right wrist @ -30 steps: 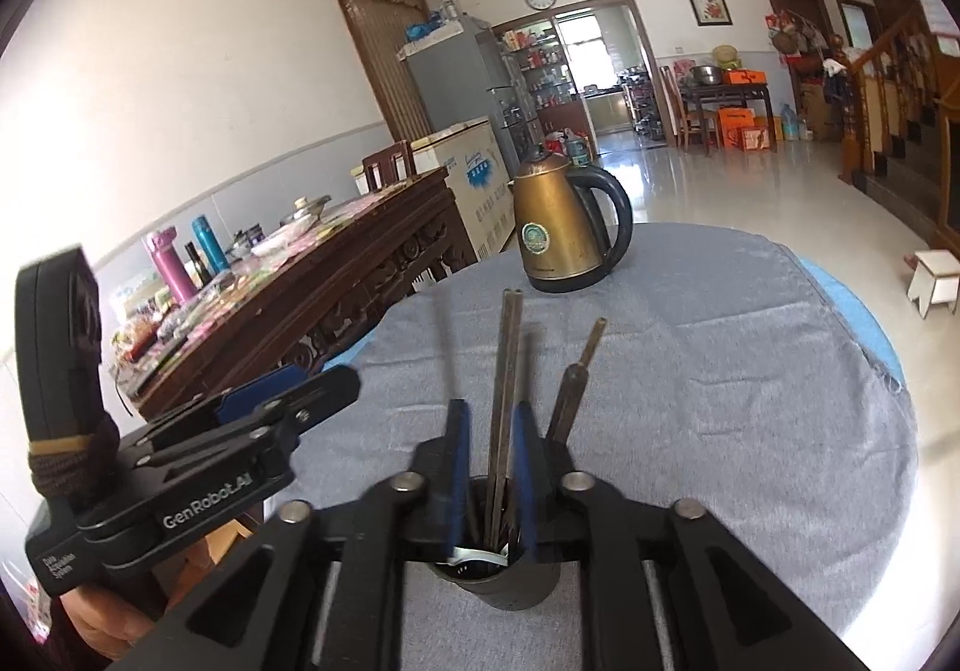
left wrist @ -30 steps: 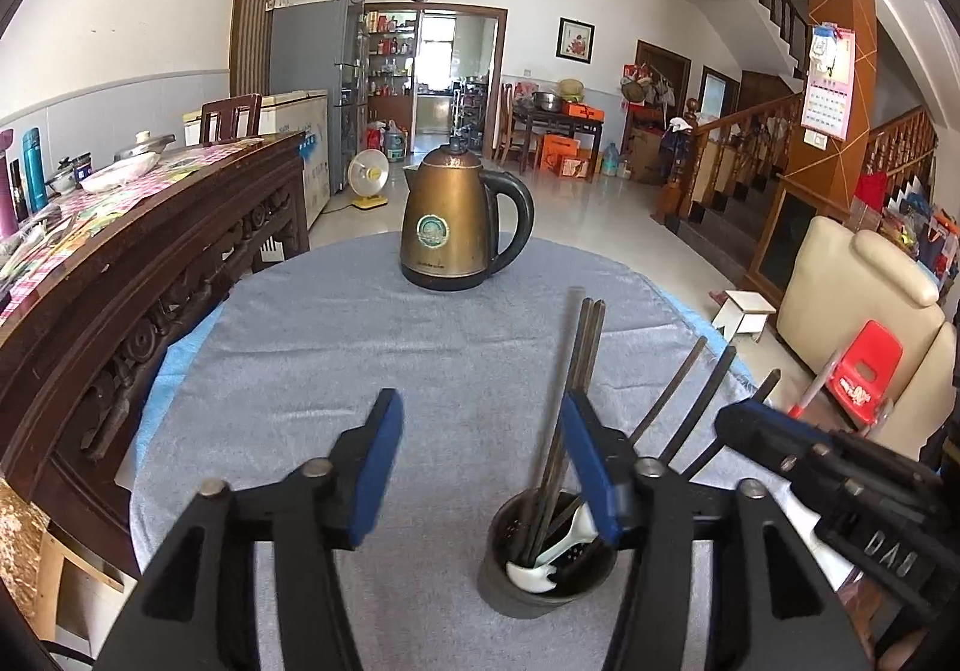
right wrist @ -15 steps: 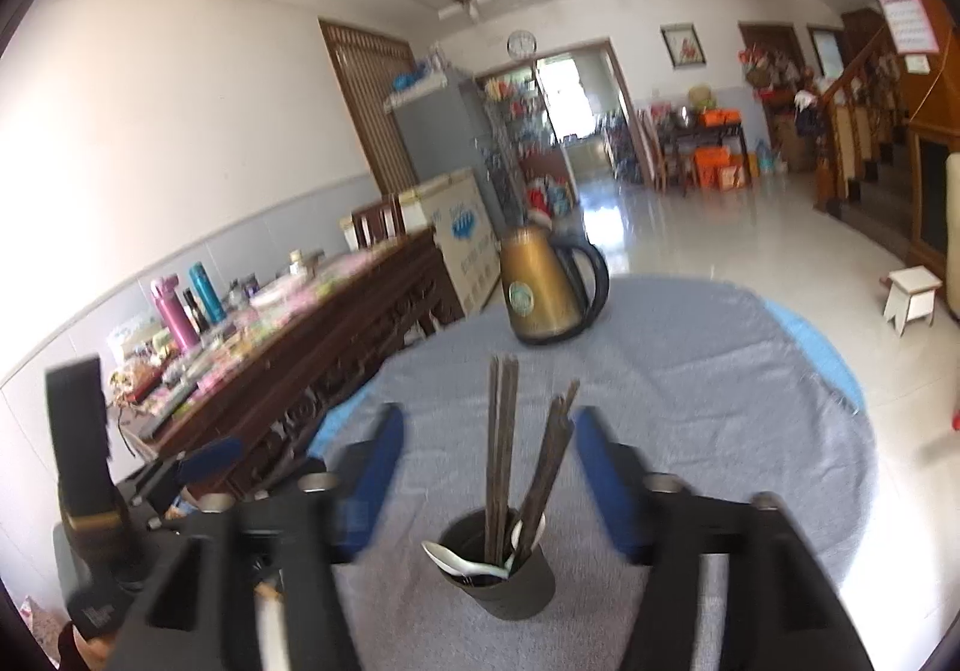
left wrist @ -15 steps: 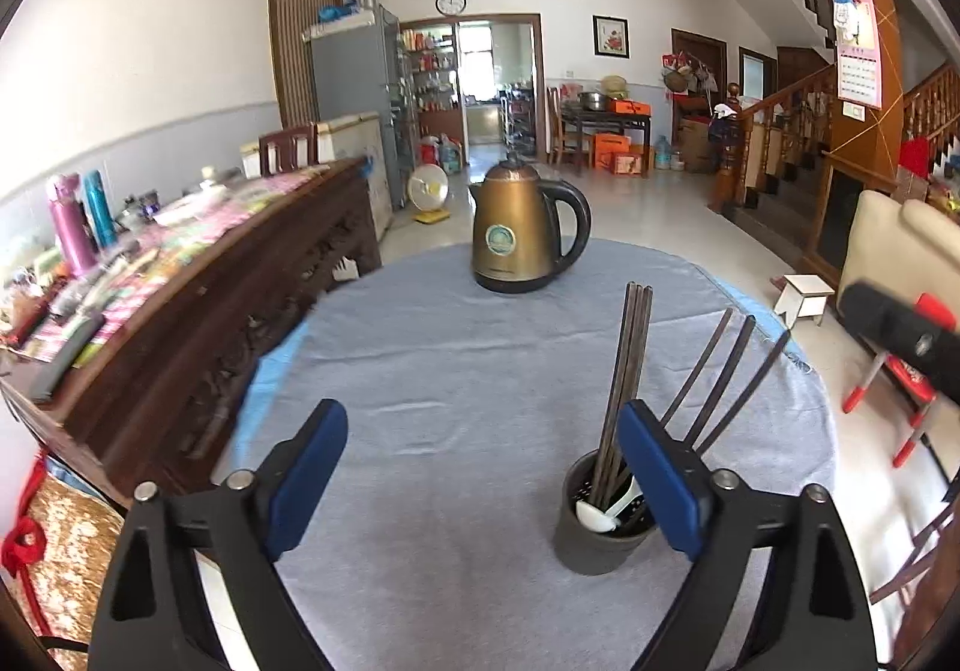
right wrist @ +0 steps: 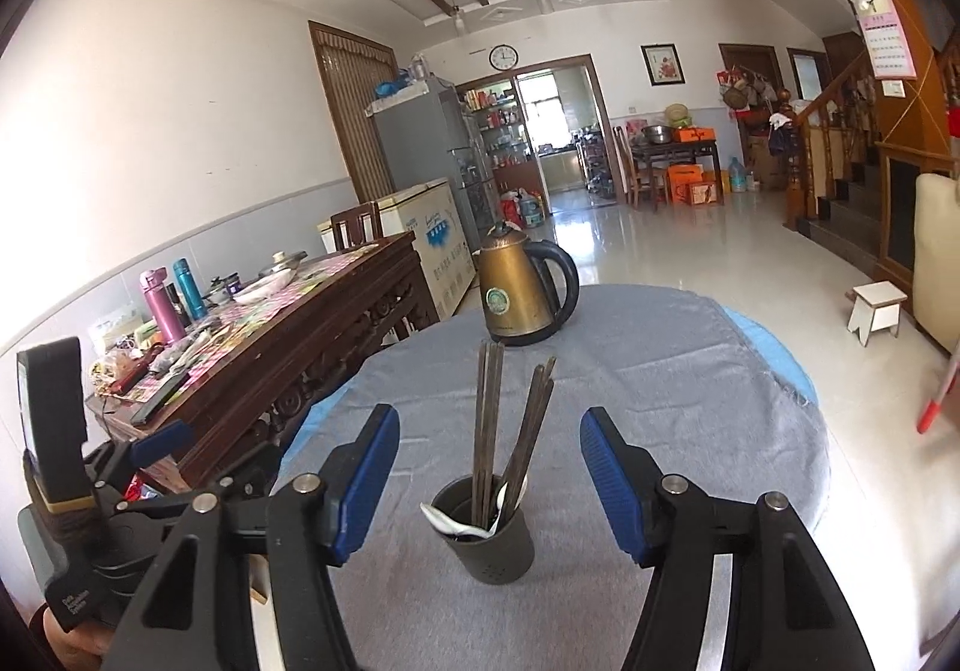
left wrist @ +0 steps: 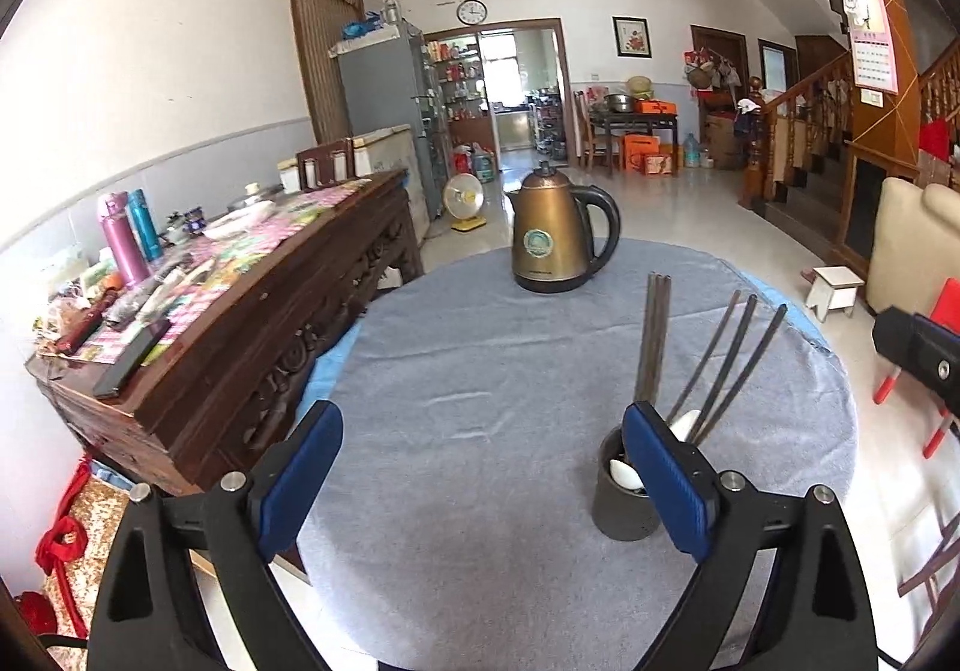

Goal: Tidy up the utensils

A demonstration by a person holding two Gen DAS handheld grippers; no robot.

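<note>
Across the round table (left wrist: pixel 492 371), under its grey cloth (right wrist: pixel 690 371), I see only two things standing. At the far edge sits the bronze electric kettle (left wrist: pixel 555 239), upright, with its black handle turned to the right. Toward the near edge, well apart from the kettle, stands the dark utensil cup (right wrist: pixel 489 539), also upright. Dark chopsticks (right wrist: pixel 487 419) rise out of it in two loose bunches: one bunch nearly vertical, the other leaning right. White spoons (right wrist: pixel 447 521) lie in the cup as well, one bowl hanging over its left rim.

My left gripper (left wrist: pixel 480 479) hangs above the near edge with its blue pads spread wide and nothing between them. From its wrist camera the cup (left wrist: pixel 621 497) stands just behind the right pad, partly hidden by it, so I cannot tell whether pad and cup touch. The chopsticks (left wrist: pixel 654 347) show clearly above that pad.

My right gripper (right wrist: pixel 489 485) is likewise spread wide and holds nothing. In its wrist view the cup stands between the two blue pads, clear of both. The left gripper's black body shows at the lower left of this view, off the table's left edge.

Beside the table on the left runs a carved wooden sideboard (left wrist: pixel 240 311), its top crowded with flasks, dishes and packets.
</note>
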